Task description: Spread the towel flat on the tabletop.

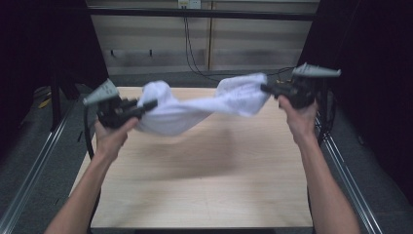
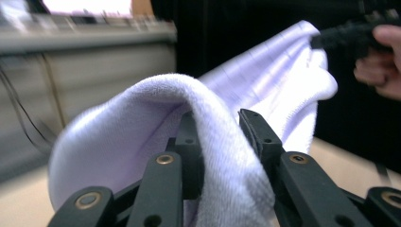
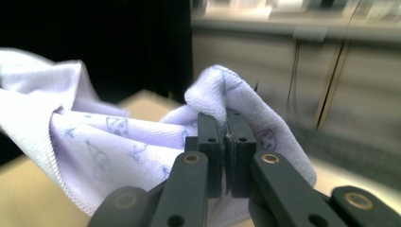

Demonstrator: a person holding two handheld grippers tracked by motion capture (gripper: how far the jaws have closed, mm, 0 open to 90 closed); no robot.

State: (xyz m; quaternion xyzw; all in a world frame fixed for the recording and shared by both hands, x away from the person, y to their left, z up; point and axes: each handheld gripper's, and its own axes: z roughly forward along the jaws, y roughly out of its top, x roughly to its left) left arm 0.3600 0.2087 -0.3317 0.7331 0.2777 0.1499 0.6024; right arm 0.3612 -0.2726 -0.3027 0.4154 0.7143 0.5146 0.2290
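A white towel (image 1: 195, 105) with faint blue prints hangs stretched in the air above the wooden table (image 1: 204, 180), sagging in the middle. My left gripper (image 1: 148, 105) is shut on its left end; in the left gripper view the cloth (image 2: 156, 137) bunches over and between the black jaws. My right gripper (image 1: 265, 88) is shut on the towel's right end. In the right gripper view the jaws pinch a fold of the towel (image 3: 94, 146) tightly, and the rest trails off to the left. The right hand and gripper (image 2: 359, 33) appear far off in the left gripper view.
Metal rails (image 1: 34, 165) run along both sides of the table. A dark crossbar (image 1: 204, 13) and hanging cables (image 1: 190, 53) stand behind it against a pale panelled wall. Black curtains close in left and right.
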